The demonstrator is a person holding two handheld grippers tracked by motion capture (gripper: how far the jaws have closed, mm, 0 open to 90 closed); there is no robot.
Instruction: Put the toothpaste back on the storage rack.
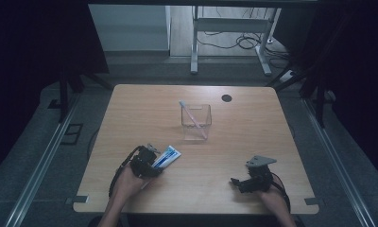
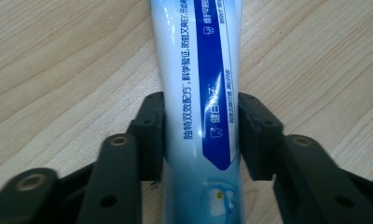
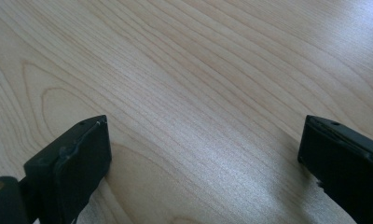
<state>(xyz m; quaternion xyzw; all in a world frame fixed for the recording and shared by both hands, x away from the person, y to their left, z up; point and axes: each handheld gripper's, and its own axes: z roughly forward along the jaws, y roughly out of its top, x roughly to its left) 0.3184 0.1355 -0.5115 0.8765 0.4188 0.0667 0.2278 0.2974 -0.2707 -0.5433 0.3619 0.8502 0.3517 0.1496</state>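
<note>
1. A dim room surrounded a pale wooden tabletop (image 1: 253, 142) at the centre of the high view, with a metal stand and loose cables on the floor at the upper edge of the frame.
2. A clear square cup (image 1: 196, 116) stood just above the middle of the frame, and a pink-and-white toothbrush (image 1: 193, 118) leaned inside it, its top resting toward the upper-left rim. The cup looked like a holder meant to keep such items upright.
3. The left tool (image 1: 147, 163), in the lower left of the high view, was clamped across a toothpaste tube (image 1: 167, 156). In the left gripper view the tube (image 2: 201, 98) ran up the middle of the frame, with both jaws pressed against its sides.
4. The grip sat partway along the tube's body, probably so the tube could be carried without sagging or slipping. Whether it was lifted off the wood or lay on it could not be told.
5. The tube's free end pointed to the upper right, toward the cup, which suggested that it was bound for it.
6. The right tool (image 1: 251, 180) waited at the lower right, well apart from the cup. Its jaws (image 3: 203, 158) stood wide apart over bare wood, holding nothing, seemingly kept out of the way.
</note>
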